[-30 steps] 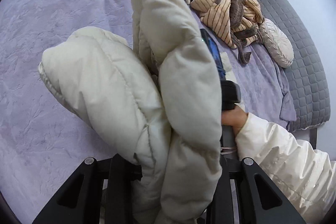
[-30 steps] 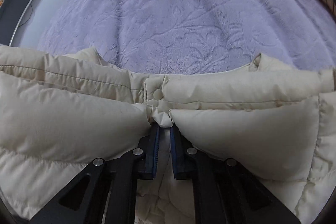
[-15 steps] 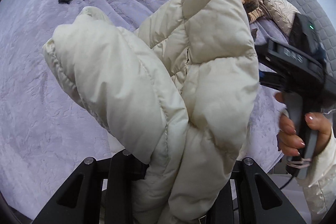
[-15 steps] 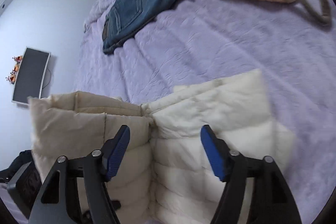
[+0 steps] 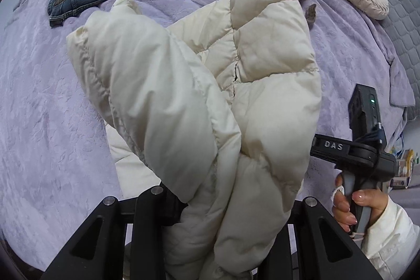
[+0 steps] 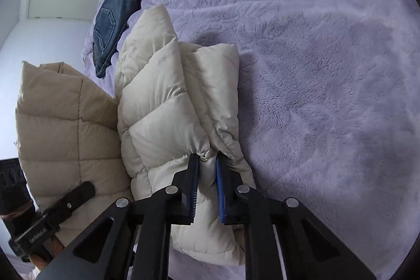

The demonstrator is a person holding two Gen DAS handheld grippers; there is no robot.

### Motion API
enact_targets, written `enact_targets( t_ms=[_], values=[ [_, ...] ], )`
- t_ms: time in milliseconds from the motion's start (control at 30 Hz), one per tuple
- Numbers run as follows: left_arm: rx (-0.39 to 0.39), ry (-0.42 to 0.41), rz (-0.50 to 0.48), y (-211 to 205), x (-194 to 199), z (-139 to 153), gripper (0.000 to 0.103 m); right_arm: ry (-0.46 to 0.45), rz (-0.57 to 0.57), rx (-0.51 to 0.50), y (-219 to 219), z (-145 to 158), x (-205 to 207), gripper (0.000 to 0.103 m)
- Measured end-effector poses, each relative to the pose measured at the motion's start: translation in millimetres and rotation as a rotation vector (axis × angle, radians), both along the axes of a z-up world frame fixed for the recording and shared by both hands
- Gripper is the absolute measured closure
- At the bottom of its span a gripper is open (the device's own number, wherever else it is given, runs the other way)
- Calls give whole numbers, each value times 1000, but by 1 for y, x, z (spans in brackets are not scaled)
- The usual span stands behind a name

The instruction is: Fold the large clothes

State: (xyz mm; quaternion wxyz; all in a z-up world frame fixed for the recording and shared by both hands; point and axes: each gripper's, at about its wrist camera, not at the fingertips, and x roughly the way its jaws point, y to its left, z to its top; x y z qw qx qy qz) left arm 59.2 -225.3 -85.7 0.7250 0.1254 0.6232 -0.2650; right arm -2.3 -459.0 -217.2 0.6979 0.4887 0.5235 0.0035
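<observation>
The right gripper (image 6: 207,167) has let go and re-bitten the jacket (image 6: 178,106), its jaws closing on a pinched fold. The left gripper (image 5: 210,204) grips a thick bunch, jaws easing apart. Keep both edges level, lowering onto the bed (image 6: 328,70) ahead.

The jacket (image 5: 199,101) is a cream quilted puffer, bunched into thick folds and lifted above the purple bed (image 5: 39,96); its padded panels bulge between stitched seams; one folded section (image 6: 178,106) lies against the bed, its gathered edge pinched; another, more beige panel (image 6: 65,127) stands upright just beside it.
</observation>
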Motion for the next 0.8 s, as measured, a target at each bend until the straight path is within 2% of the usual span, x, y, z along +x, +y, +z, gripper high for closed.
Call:
enact_targets(
  t_ms=[133,167,233,367,433,500,600,700,800],
  values=[
    [-32,9,-36,-18,-6,0,49,-16,15,145,-3,-33,21,91],
    [-39,7,-53,-22,-8,1,46,-25,36,163,-1,-36,27,91],
    [-78,16,-77,-27,-13,2,32,-35,83,179,1,-43,39,91],
    [-165,45,-133,-33,-20,6,30,-46,120,225,-3,-55,51,91],
    [-211,60,-180,-37,-25,7,18,-57,134,241,-8,-56,54,91],
    [-228,53,-223,-40,-32,8,18,-61,141,250,-14,-54,55,91],
    [-225,37,-279,-48,-42,5,18,-56,159,200,-29,-40,53,90],
    [-184,-10,-323,-58,-50,2,18,-70,132,123,-52,-15,43,90],
    [-140,-62,-363,-67,-61,-5,18,-141,50,92,-78,19,30,87]
  ],
)
